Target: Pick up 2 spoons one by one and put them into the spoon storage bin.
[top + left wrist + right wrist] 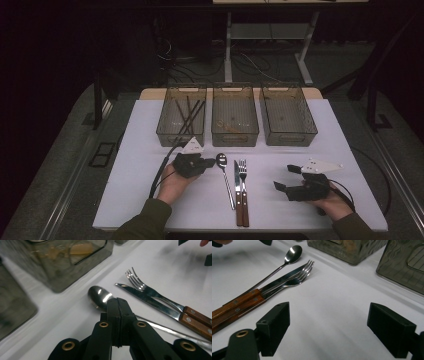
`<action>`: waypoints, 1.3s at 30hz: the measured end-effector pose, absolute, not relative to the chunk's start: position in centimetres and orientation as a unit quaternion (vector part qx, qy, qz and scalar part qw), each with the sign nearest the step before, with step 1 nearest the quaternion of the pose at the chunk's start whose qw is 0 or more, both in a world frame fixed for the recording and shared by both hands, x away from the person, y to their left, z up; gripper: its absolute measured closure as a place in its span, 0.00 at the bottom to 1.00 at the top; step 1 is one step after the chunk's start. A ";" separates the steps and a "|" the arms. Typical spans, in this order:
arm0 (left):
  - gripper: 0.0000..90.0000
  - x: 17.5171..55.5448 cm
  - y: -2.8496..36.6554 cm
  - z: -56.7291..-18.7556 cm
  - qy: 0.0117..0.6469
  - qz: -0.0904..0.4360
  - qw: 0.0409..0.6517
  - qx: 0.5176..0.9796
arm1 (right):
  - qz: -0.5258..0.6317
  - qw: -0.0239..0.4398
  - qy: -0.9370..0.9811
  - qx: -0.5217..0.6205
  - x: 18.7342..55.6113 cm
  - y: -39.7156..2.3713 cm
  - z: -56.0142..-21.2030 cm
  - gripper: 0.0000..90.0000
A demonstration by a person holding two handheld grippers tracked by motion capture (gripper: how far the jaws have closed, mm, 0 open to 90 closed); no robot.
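Left gripper [118,302]: fingers clenched together, nothing between them, tips just over the neck of the spoon [100,295], which lies flat on the desk [320,145] beside the knife [150,301]. Right gripper [328,327]: fingers released, well apart from the spoon.

The white table [150,200] carries three bins [235,122] in a row beyond the jaws — and a spoon [100,296], knife [140,296] and fork [140,285] side by side, the spoon's bowl just past the left jaws' tips, all well left of the right jaws.
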State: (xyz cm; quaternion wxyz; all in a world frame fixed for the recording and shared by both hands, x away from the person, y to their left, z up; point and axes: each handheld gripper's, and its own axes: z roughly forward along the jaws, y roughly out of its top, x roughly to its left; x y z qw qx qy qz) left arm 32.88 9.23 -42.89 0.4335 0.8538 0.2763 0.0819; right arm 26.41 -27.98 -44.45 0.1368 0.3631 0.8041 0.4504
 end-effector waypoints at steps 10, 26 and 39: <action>0.94 34.4 6.7 -43.4 0.270 0.105 0.419 0.860 | 0.452 0.139 0.802 0.364 26.4 -28.0 -44.4 0.20; 0.70 36.8 6.7 -44.9 0.319 0.085 0.406 0.852 | 0.453 0.142 0.801 0.364 26.4 -28.1 -44.3 0.20; 0.81 37.2 7.1 -45.5 0.325 0.044 0.419 0.846 | 0.452 0.144 0.802 0.363 26.4 -28.1 -44.3 0.20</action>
